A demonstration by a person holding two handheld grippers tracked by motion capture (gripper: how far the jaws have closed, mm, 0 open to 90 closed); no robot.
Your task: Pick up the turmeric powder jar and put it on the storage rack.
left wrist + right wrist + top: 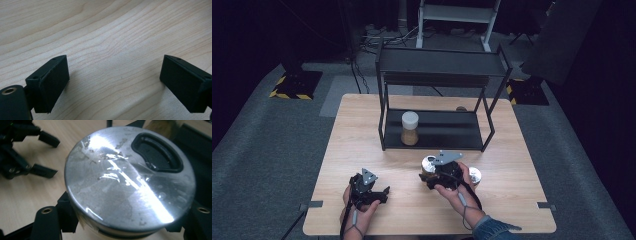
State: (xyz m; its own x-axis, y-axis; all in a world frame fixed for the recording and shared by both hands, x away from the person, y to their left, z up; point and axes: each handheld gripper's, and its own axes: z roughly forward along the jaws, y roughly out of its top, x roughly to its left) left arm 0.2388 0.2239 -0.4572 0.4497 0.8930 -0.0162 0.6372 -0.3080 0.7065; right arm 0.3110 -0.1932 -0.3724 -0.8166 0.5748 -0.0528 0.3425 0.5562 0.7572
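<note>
Right gripper view: the right gripper [125, 225] is clamped round a steel-lidded jar [130, 177] near the table's [362, 130] front edge. Lift it straight, kept level. Left gripper [113, 82] rests apart, empty. Beyond, a white-capped jar [410, 128] stands on the rack's [442, 62] lower shelf.

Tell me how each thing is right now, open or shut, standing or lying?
Left tongs: open, holding nothing.
Right tongs: shut on the silver-lidded round jar, upright.
White-capped jar of brown powder: capped, upright on the black metal rack's lower shelf.
</note>
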